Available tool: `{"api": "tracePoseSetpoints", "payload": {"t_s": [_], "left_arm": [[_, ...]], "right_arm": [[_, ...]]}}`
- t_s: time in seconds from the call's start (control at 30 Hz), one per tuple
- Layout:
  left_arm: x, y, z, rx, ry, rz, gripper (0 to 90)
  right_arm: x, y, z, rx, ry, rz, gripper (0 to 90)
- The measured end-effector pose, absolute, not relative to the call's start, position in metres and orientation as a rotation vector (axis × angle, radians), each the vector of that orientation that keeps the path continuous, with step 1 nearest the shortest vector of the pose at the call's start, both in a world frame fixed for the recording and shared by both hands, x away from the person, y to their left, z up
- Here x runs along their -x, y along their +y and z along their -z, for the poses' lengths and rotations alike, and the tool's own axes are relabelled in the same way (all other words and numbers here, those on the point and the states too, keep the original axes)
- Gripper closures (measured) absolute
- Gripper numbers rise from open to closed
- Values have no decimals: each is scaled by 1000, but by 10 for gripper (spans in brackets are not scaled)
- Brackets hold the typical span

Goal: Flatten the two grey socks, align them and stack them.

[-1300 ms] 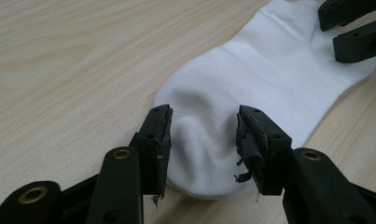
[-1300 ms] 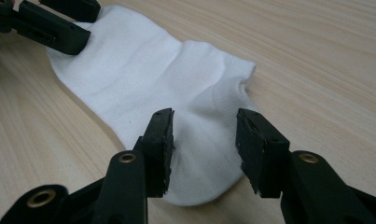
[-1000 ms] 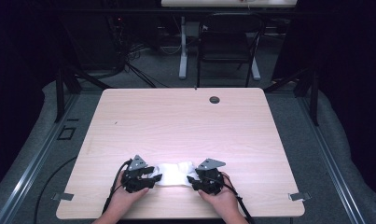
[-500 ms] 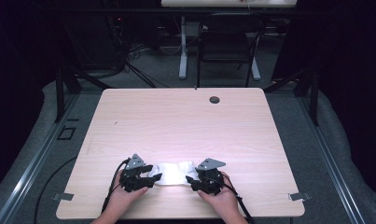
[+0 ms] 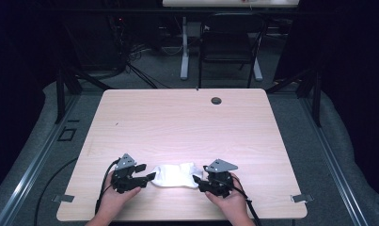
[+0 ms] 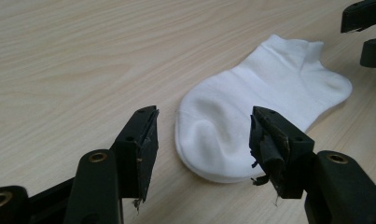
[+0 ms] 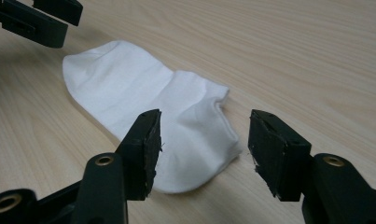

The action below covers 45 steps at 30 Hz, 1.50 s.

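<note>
A white sock (image 5: 175, 175) lies flat on the wooden bench (image 5: 187, 127), directly between the two tools, at the edge nearest the person. The left tool (image 5: 149, 176) points toward the toe end of the sock, and its jaws have just been opening; they now stand wide apart. In the left tool view the left tool (image 6: 202, 140) has the rounded toe of the sock (image 6: 251, 107) in front of it, between the two black jaws, but neither jaw presses on the cloth. The right tool (image 5: 196, 180) faces the other end of the sock, where the cuff and the heel are. Its jaws also have just been opening and are now wide apart. In the right tool view the right tool (image 7: 204, 144) has the cuff end of the sock (image 7: 148, 102) just ahead of it; the sock partly passes behind the left-hand jaw, and nothing is gripped. Each tool shows the other one far beyond the sock. A small dark round hole (image 5: 216, 100) is in the bench far ahead of both tools, well apart from the sock.
</note>
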State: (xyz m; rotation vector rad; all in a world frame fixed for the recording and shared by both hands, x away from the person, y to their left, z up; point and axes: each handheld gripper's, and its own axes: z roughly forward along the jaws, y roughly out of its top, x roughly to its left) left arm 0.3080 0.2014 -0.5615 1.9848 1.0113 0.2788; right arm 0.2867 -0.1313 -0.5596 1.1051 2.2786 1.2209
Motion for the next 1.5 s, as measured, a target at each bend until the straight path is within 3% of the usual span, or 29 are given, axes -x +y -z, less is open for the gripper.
{"api": "tracePoseSetpoints", "payload": {"t_s": [0.9,1.5], "left_arm": [[-324,231,569,-1966,1138,-382,417],[-327,232,571,-1945,1146,-338,404]], "right_arm": [[-299,-164,573,-1241,2205,-1164,439],[-304,-169,576,-1281,2184,-1131,436]]}}
